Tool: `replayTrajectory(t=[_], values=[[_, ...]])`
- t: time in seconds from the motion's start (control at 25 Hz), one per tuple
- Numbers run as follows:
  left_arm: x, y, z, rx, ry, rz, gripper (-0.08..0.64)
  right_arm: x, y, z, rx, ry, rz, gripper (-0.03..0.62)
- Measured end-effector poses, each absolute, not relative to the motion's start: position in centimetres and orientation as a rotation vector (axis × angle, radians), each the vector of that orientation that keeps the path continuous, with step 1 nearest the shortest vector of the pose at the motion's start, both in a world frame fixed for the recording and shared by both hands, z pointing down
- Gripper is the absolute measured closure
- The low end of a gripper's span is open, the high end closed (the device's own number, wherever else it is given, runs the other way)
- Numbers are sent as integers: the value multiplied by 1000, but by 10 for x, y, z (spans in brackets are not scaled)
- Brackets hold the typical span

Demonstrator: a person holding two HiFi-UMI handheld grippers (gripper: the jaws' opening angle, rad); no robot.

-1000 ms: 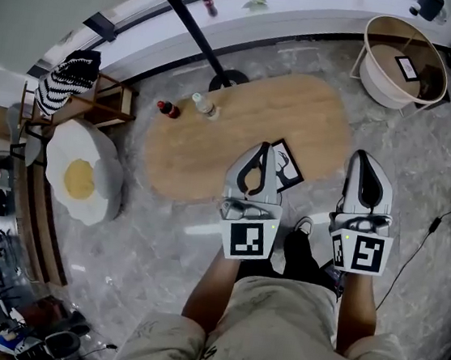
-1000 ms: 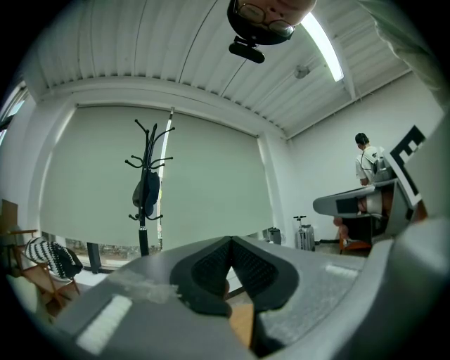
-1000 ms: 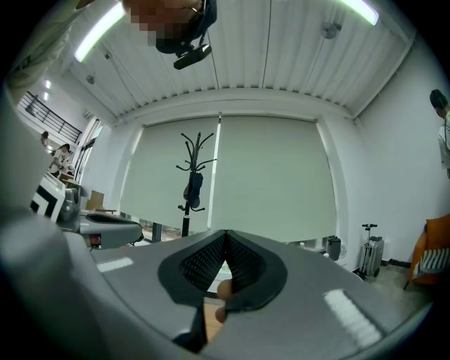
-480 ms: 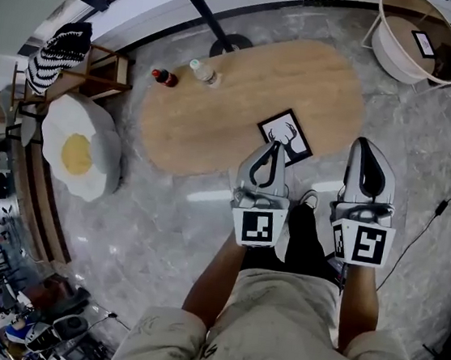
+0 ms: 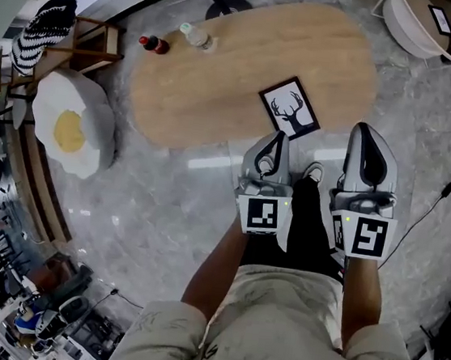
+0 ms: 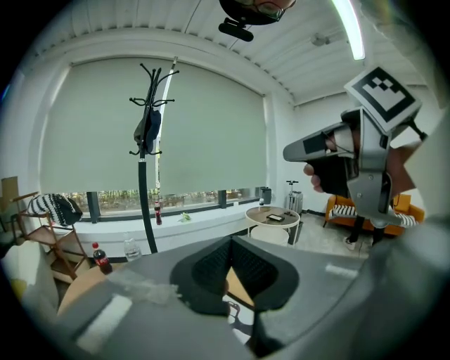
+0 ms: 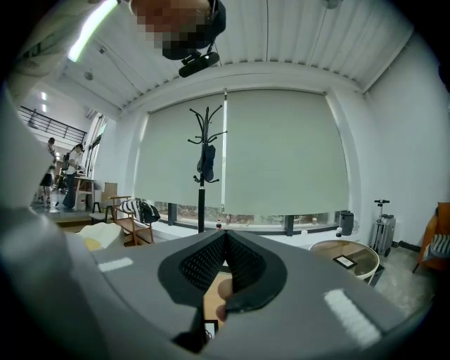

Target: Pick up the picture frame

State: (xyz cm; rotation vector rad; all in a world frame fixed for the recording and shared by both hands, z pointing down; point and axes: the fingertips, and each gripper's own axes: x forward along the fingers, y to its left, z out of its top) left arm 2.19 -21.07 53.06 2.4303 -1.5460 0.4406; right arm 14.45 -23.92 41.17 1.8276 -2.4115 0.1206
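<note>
The picture frame (image 5: 290, 108), black-edged with a black antlered deer head on white, lies flat near the front edge of the oval wooden table (image 5: 222, 77). My left gripper (image 5: 277, 136) hangs just short of the frame's near corner, apart from it, jaws shut and empty. The right gripper (image 5: 365, 130) is to the right of the frame, beyond the table's edge and over the floor, also shut with nothing in it. In the left gripper view the closed jaws (image 6: 230, 242) hide most of the table. In the right gripper view my right gripper (image 7: 225, 235) has its pads together.
A cola bottle (image 5: 152, 44) and a clear bottle (image 5: 196, 38) stand at the table's far left. An egg-shaped cushion (image 5: 68, 131) and a wooden chair (image 5: 89, 32) are at the left. A coat stand base (image 5: 229, 6) and a round side table (image 5: 427, 29) lie beyond. A cable (image 5: 444, 194) runs on the floor.
Both grippers have sunk lower and now sit nearer the table's front edge. The left one no longer overlaps the frame. The frame has stayed put on the table.
</note>
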Motion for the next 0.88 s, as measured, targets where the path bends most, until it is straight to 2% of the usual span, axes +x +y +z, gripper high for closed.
replayTrajectory(t=[0.88], values=[[12,-172,702,2219,-1396,601,555,144,-217,566,1845,-2341,259,591]])
